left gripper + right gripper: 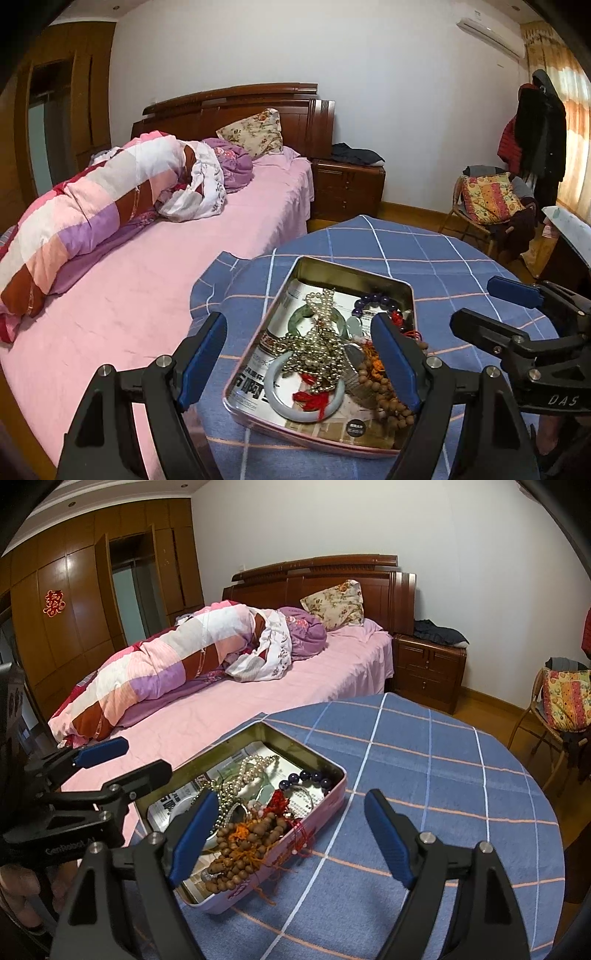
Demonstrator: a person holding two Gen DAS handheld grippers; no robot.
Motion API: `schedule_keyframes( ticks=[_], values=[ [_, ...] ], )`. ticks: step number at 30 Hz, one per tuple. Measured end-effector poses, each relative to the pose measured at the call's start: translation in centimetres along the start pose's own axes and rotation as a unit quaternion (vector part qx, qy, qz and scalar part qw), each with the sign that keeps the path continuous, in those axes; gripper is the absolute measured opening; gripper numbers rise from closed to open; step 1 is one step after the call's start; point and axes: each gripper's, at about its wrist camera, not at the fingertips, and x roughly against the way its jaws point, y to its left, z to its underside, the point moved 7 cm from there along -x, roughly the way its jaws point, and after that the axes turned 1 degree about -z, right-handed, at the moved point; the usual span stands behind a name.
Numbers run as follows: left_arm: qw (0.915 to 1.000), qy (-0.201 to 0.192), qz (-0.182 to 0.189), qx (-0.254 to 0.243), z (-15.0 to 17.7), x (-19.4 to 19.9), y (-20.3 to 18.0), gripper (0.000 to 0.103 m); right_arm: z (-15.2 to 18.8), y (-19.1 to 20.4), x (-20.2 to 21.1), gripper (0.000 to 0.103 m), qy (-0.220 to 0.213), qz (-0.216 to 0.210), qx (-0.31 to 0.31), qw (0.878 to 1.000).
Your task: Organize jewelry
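A pink metal tin (413, 295) lined with newspaper sits on the blue checked tablecloth (436, 254). It holds a tangled pearl necklace (325, 332), a white bangle (280, 400), a green bangle (301, 314), dark purple beads (373, 299) and brown wooden beads (384, 391) with red and orange cord. My left gripper (301, 354) is open and empty, hovering over the tin's near end. My right gripper (291, 830) is open and empty over the tin's (341, 775) right edge, above the wooden beads (247, 845). The pearls (247, 771) and purple beads (306, 777) also show there.
The table (443, 775) stands next to a bed with a pink sheet (147, 288) and a rolled quilt (92, 210). A nightstand (347, 188) and a chair with a cushion (487, 199) stand behind. The right gripper shows at the right of the left wrist view (491, 310).
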Motion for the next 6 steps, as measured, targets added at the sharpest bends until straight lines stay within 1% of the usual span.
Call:
schedule_keyframes(
  ticks=[4,6],
  values=[
    [0.9999,-0.005,-0.003,-0.009,-0.02,0.2,-0.13,0.08,-0.15,-0.59,-0.18,0.084,0.002,0.002,-0.002,1.0],
    [0.9999,-0.003,0.008,-0.006,-0.03,0.25,-0.22,0.08,-0.21,-0.88,-0.16,0.086,0.002,0.004,-0.001,1.0]
  ],
)
